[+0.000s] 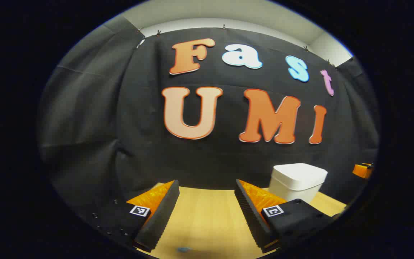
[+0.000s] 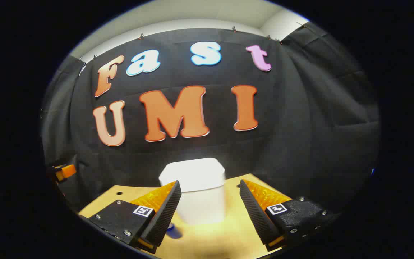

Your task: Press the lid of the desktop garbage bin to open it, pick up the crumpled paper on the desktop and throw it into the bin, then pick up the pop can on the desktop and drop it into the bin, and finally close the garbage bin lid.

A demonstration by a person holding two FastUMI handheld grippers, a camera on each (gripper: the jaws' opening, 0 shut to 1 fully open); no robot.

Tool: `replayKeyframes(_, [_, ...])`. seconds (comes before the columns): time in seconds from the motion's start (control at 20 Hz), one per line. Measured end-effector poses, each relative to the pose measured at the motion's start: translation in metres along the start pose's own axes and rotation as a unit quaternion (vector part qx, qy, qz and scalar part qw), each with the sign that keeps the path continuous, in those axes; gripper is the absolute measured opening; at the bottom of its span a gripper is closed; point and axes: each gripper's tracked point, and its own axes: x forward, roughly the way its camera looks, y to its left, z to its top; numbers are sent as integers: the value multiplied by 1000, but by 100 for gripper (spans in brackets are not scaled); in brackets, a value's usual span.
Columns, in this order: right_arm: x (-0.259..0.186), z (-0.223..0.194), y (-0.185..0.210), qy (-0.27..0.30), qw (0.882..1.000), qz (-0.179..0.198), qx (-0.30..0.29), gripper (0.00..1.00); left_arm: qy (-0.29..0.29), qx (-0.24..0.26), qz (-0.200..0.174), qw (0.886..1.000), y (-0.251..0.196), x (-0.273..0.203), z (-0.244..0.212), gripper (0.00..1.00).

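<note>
1. The garbage bin [image 2: 199,190] is plain white, body and shut lid [image 1: 299,175] alike.
2. The surface [image 1: 207,216] is a light yellowish wood tone.
3. The booth wall [image 2: 300,126] is black cloth.
4. A small blue thing [image 2: 174,230], too blurred to tell what, lies on the surface.
5. The ceiling strip [image 1: 228,14] above the cloth is off-white.

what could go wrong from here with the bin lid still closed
1. The bin stands with its lid down, and the right gripper faces it with open jaws. A push on the wall rather than the lid might slide the bin along the table.
2. A small blue thing lies by the right gripper's finger. Lowering further could knock it.
3. The left gripper is open over bare table, and the bin sits off to its side.
</note>
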Motion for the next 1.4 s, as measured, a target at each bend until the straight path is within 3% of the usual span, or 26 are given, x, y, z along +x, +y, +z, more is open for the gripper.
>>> replayKeyframes(0.2, [-3,39,62,-57,997,28,-36,99,7,-1,-4,1000,37,2,3,98])
replayKeyframes(0.4, [6,43,90,-33,997,51,-54,99,-6,2,7,1000,56,5,20,98])
replayKeyframes(0.65, [15,54,89,-36,993,46,-102,99,5,43,8,999,52,11,24,98])
replayKeyframes(0.95, [18,42,80,-11,994,35,-101,99,27,6,-22,999,35,17,10,98])
replayKeyframes(1.4, [23,23,68,29,995,18,-92,99,31,10,-11,999,48,21,6,99])
